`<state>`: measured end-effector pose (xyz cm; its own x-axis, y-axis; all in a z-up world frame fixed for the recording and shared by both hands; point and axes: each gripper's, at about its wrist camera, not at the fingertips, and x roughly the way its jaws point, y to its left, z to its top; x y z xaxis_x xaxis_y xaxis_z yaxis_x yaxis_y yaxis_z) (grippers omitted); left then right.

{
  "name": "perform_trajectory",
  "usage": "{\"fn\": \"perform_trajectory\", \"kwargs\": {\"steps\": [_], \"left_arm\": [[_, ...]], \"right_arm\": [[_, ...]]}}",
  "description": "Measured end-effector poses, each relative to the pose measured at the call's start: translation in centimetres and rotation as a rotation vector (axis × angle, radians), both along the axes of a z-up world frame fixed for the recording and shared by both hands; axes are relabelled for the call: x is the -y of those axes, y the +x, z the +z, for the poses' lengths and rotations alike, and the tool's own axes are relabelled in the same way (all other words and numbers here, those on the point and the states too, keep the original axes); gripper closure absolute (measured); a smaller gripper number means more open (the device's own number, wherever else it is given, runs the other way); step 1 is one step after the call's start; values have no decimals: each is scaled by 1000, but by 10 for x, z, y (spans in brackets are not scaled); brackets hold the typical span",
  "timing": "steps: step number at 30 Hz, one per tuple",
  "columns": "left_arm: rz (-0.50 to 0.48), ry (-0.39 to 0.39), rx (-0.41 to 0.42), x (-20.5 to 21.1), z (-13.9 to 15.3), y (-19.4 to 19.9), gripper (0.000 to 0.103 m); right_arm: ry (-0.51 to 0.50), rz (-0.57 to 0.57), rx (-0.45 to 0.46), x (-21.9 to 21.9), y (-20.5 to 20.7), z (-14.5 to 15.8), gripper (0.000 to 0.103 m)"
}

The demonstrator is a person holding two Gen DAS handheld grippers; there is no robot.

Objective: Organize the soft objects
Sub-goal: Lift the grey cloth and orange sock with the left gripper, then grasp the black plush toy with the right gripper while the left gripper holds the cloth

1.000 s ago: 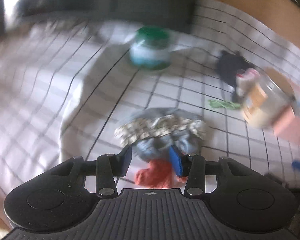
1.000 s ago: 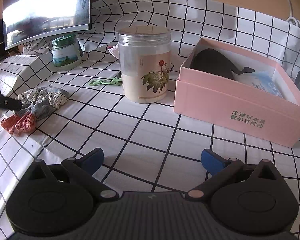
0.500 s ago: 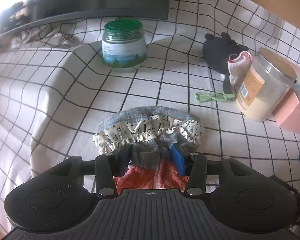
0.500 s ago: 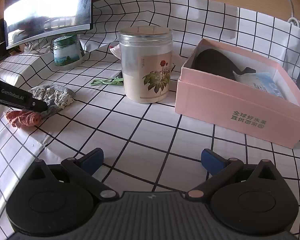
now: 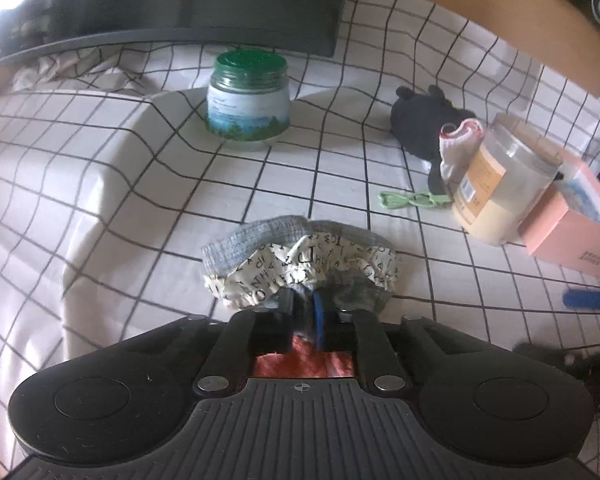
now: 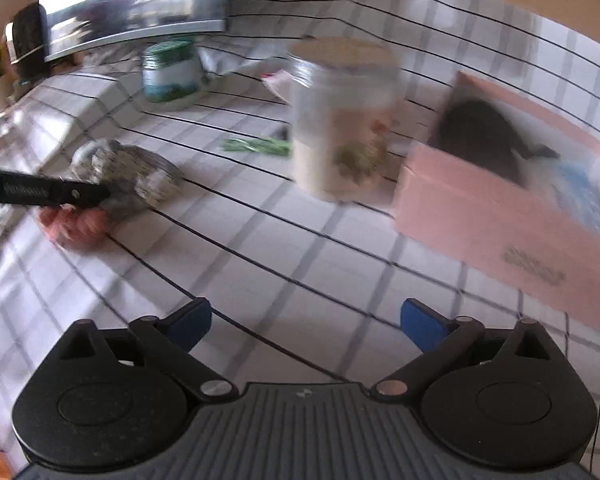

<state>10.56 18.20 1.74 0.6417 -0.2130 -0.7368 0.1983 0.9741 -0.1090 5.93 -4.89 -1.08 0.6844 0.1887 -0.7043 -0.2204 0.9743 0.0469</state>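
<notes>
Left gripper (image 5: 302, 308), jaws just closed, pinches the grey fabric of a crumpled cloth bundle (image 5: 300, 268) lying mid-tablecloth (image 5: 100, 184), toward its near edge. Right gripper (image 6: 306, 322) stands wide with nothing between its jaws; they have just narrowed slightly. Risk: the pinch likely catches one layer only, so the letter-printed ruffle and the orange knit piece (image 5: 304, 364) may slip free on lifting. Pink cardboard box (image 6: 500, 216), rigid, stands toward the far right corner, beside the smooth cylindrical jar (image 6: 340, 120).

Printed capital letters on frilled cloth (image 5: 300, 266)
</notes>
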Motion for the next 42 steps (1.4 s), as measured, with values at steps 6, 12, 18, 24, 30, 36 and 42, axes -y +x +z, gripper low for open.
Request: {"fn": "perform_trajectory", "kwargs": {"steps": [6,12,18,24,30,36,42], "left_arm": [[0,-116,86,-30,32,-2,94],[10,-199,199,-60,66,20,94],[5,-204,245,-78,78,38,94],[35,-157,208,-94,62,51,94],[54,-102,201,-99,56,63,94],[26,-80,272,-85,83,76,94],[-50,-70,356,-53,115,82,94]], "right_arm": [[-35,134,83,-42,39,107,5],[-83,21,-150,-44,185,152,5],[-24,-269,-442,-28,284,97,5],[-123,-309,-535,-44,312,55,15],[-69,-210,-494,-58,301,76,41],[75,-130,-380,-50,265,138,41],[176,-112,-225,-11,216,198,41]]}}
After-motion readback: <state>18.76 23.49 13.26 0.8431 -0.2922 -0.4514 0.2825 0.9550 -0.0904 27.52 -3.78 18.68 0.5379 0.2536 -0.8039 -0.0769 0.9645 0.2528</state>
